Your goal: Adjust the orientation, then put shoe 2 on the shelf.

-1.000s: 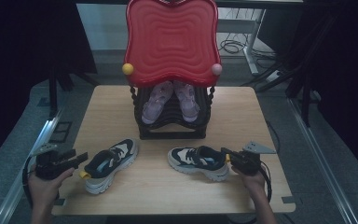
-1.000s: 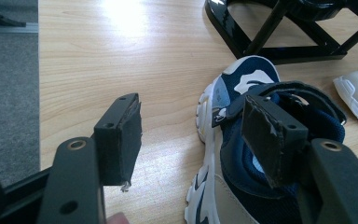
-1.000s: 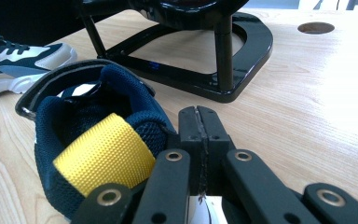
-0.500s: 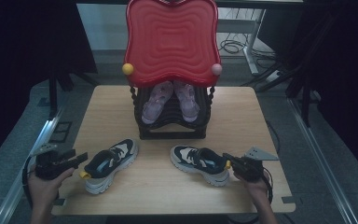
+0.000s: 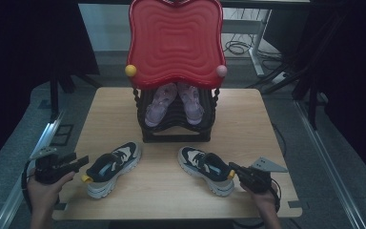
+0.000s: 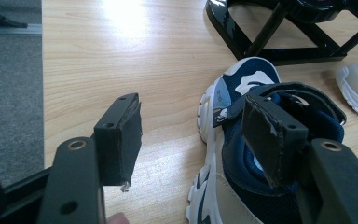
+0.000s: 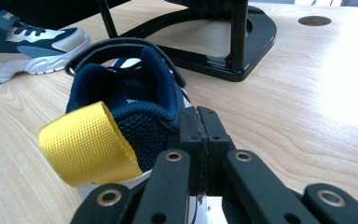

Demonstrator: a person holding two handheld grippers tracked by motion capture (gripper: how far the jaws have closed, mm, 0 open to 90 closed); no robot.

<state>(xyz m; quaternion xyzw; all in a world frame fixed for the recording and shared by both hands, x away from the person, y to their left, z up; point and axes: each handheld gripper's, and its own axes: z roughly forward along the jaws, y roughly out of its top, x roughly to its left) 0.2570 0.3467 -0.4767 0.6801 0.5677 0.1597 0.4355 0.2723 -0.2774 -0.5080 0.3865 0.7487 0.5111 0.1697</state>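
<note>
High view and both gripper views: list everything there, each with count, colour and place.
table: one, light wood, centre.
shoe rack: one, black, at the table's back.
red panel: one, atop the rack.
pink shoes: two, on the rack.
left sneaker: one, navy and white, front left.
right sneaker: one, navy and white, front right.
left hand-held gripper: black, open, at the left sneaker's heel.
right hand-held gripper: black, shut, at the right sneaker's heel.

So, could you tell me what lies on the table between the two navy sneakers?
Nothing: in the high view, bare wooden tabletop separates the left sneaker from the right sneaker; the black rack stands farther back.
</note>
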